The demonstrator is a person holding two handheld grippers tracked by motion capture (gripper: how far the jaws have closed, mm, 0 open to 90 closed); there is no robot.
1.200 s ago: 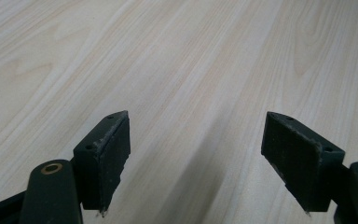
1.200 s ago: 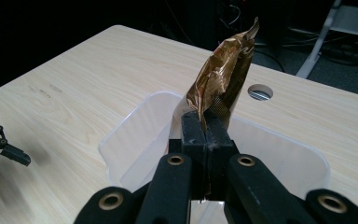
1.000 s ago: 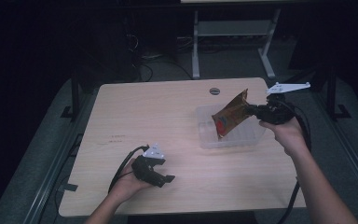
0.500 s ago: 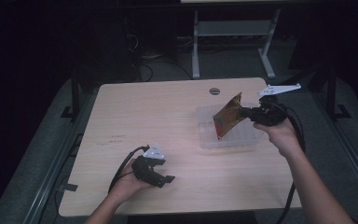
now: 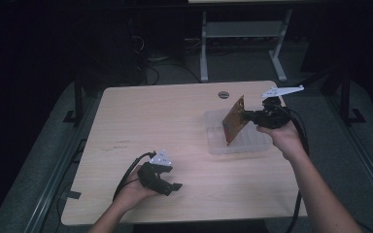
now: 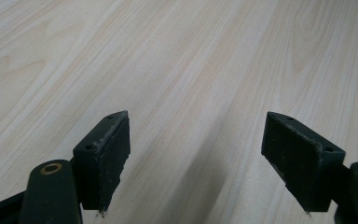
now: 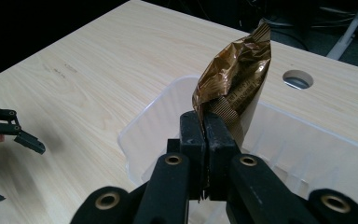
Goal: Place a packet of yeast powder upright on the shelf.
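My right gripper (image 7: 206,122) (image 5: 246,116) is shut on the crimped edge of a shiny brown-gold snack packet (image 7: 235,77) (image 5: 234,119). The packet stands on edge, held above a clear plastic bin (image 5: 218,143) (image 7: 142,128) on the right half of the table. Near the front left of the table, my left gripper (image 5: 174,186) rests low over the wood in the person's hand. Its jaws stand wide apart in the left gripper view (image 6: 196,158), with only bare tabletop between them.
The light wooden table (image 5: 150,121) has a round cable hole (image 5: 223,94) near its far edge, just behind the bin. Dark floor, cables and a white frame (image 5: 243,36) lie beyond the table. The left gripper's jaw tips (image 7: 28,140) appear far left in the right gripper view.
The right gripper has carried the packet a little further over the bin and slightly down, and the packet now stands more upright. The left hand has stayed put.
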